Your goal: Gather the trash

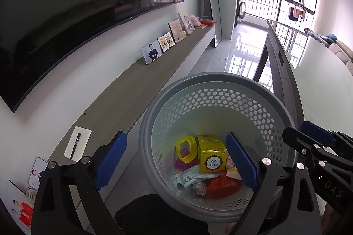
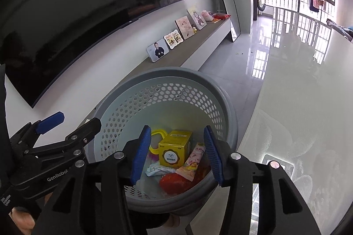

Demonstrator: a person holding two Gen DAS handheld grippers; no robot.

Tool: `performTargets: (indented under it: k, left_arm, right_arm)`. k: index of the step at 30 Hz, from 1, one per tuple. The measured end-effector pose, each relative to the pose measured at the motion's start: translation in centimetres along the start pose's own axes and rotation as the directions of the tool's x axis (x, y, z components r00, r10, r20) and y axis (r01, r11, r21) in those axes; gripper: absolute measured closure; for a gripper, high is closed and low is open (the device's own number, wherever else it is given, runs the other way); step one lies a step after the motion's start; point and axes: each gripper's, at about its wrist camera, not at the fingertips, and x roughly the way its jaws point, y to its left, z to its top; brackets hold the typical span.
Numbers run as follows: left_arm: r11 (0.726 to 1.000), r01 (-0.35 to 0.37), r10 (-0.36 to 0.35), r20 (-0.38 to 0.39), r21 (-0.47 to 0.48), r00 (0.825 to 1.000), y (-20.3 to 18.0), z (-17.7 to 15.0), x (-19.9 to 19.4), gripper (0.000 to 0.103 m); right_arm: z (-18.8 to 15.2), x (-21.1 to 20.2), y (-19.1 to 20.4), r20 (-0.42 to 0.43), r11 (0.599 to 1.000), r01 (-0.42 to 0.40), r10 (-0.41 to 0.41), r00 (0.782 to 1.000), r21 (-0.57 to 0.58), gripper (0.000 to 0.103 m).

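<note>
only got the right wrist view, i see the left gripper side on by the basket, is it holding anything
Observer: No. The left gripper is open and aimed down at the basket, with nothing between its pads.
Operator: anything loose on the tv console near us
Observer: Yes. A notepad lies flat on the near end of the console, with a black pen on top of it.
Operator: anything closer than that
Observer: A small photo card stands by the wall, just nearer to us than the notepad.
</note>
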Motion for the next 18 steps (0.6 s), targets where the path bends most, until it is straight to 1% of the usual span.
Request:
performTargets:
  k: [8,18]
  left_arm:
    - [1.000,-0.007,0.007,0.003,-0.003,1.000,0.2,-0.3,-0.6,0.011]
    - [1.000,-0.023,0.023,0.012,-0.005,1.000,0.4,-0.6,-1.5,0.009]
  right_arm:
    - [-0.6,-0.4,0.0,0.008,1.000,0.019,-0.019,1.000,0.007,0.054]
    - [-0.8,-1.0,0.2,0.016,1.000,0.019,-0.019,1.000,0.005,0.053]
